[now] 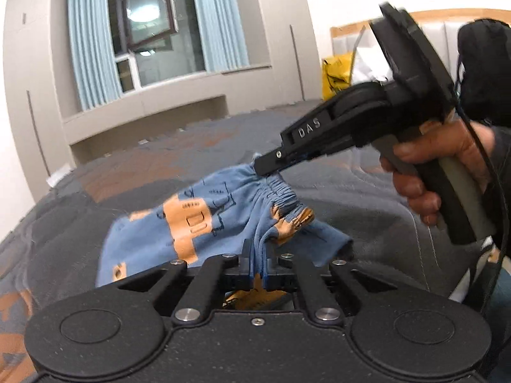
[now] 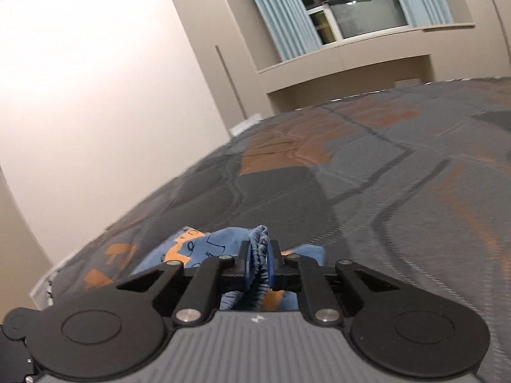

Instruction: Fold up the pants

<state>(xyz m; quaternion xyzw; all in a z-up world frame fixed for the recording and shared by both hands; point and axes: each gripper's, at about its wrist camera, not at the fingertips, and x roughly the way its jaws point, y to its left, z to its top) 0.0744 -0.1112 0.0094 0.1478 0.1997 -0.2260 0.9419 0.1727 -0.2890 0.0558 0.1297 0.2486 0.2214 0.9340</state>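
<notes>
From my left wrist view, the pants [image 1: 191, 223], blue with orange blocks, lie spread on the grey and orange bedspread [image 1: 367, 198] and rise off it toward both tools. My left gripper [image 1: 257, 261] sits at the near edge of the garment, its fingers nearly together and pinching a bunched blue fold between them. My right gripper [image 1: 265, 167] comes in from the right, held in my right hand [image 1: 437, 166], its tips clamped on the gathered elastic waistband [image 1: 284, 191], which is lifted clear of the bedspread. In the right wrist view, the right gripper [image 2: 259, 263] has its fingers drawn close, with the ruched waistband [image 2: 260, 252] squeezed between them and blue cloth hanging below.
</notes>
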